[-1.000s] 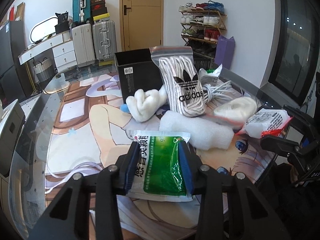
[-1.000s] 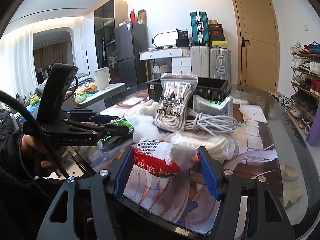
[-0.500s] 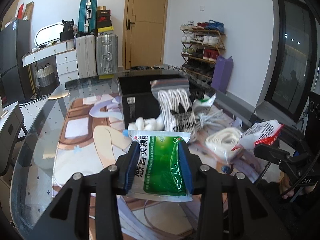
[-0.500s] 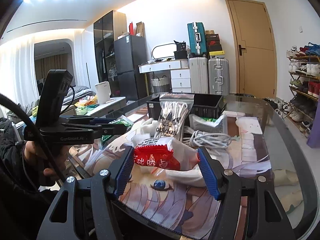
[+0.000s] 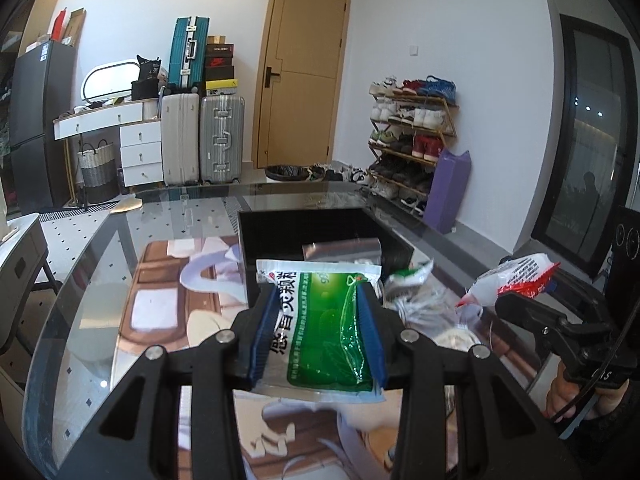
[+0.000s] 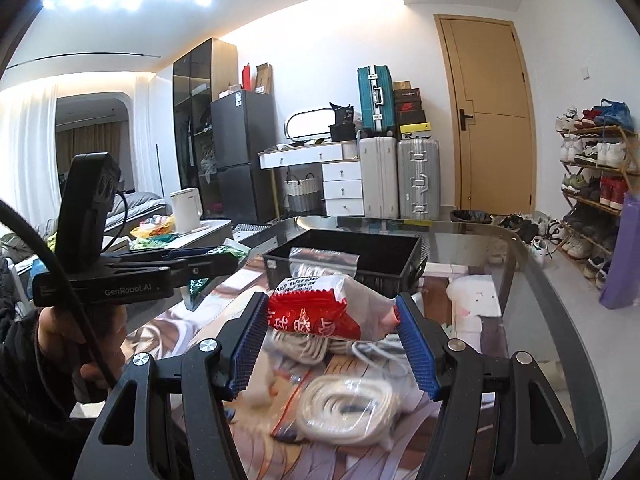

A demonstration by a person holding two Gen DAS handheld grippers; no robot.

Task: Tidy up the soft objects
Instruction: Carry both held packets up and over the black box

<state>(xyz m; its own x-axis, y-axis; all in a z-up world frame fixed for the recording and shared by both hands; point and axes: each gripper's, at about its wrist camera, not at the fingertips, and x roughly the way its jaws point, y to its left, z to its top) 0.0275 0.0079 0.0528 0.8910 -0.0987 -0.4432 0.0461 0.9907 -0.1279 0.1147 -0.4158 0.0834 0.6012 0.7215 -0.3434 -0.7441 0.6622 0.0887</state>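
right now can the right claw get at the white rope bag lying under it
Probably not yet: the right claw is shut on the red-and-white packet, so its jaws are full, though nothing else covers the white rope bag.

The left gripper was raised and level, its blue pads clamped against a green packet. The right gripper pinched a red-and-white packet, apparently lightly. A hand gripped the left handle.

Against the far wall a tan door, two upright suitcases, a white drawer unit and a loaded shoe rack are seen.
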